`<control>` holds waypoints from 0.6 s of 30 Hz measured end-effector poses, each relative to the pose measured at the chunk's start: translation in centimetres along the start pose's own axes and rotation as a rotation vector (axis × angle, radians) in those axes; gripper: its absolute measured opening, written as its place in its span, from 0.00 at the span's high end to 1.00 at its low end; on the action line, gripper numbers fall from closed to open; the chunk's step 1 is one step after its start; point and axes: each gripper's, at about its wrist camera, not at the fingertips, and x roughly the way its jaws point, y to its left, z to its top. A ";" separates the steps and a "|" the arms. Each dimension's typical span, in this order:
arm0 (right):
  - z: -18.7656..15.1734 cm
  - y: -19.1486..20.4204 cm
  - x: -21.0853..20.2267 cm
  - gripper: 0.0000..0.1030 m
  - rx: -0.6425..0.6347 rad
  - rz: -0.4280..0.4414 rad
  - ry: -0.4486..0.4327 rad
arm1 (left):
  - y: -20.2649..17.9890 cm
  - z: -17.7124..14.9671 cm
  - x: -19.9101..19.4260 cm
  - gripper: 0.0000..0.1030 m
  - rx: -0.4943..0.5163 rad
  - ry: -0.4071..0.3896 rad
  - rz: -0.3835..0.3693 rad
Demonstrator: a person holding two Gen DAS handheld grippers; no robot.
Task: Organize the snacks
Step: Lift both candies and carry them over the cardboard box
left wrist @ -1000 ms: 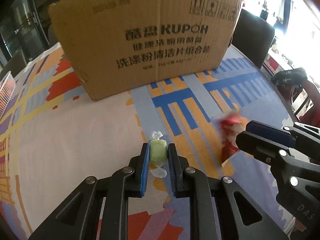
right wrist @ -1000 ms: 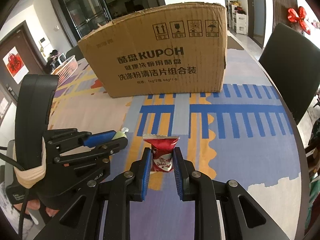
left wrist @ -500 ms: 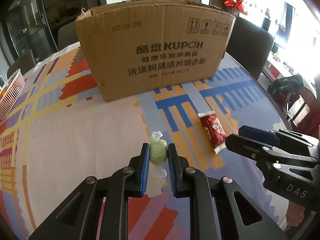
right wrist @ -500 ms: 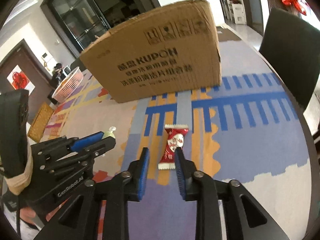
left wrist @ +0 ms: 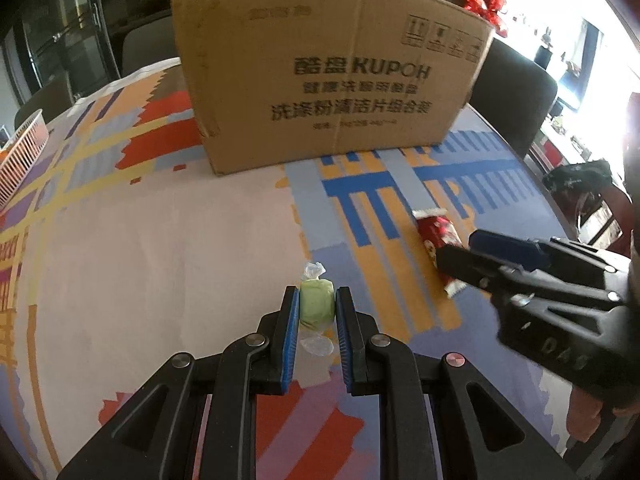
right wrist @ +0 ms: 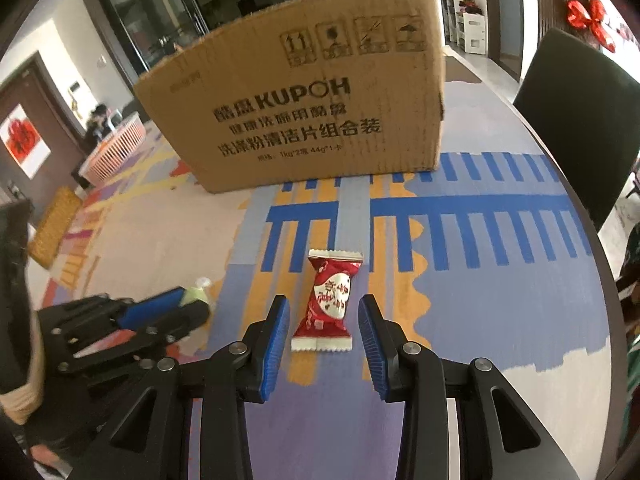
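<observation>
Snacks here number two, and both sit in front of the cardboard box [left wrist: 328,76], which stands upright on the patterned tablecloth [left wrist: 140,260] and is, I judge, where they are meant to end up. Start on the left of the box front: your left gripper [left wrist: 316,312] has its blue pads pressed onto the green candy [left wrist: 317,306], pinching the body so the clear twisted ends poke out free above and below. That grip across the middle looks sound for a carry. Further right, in front of the box's right half, the red candy packet [right wrist: 330,298] lies flat on the cloth, lengthwise toward the box. Your right gripper [right wrist: 324,336] straddles it with jaws opening; the packet is between the pads but neither touches it. So you count one green candy held, one red packet loose, one box, two grippers. Left of the box, near the table edge, sits one pink basket [left wrist: 20,156].
</observation>
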 end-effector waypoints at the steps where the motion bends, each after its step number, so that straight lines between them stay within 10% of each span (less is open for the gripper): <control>1: 0.2 0.2 0.4 0.65 -0.009 -0.003 0.009 | 0.2 0.2 -0.1 0.81 -0.003 -0.005 0.004; 18: 0.6 1.1 1.0 0.78 -0.052 -0.049 0.005 | 0.7 1.2 -0.8 0.81 -0.042 -0.037 0.013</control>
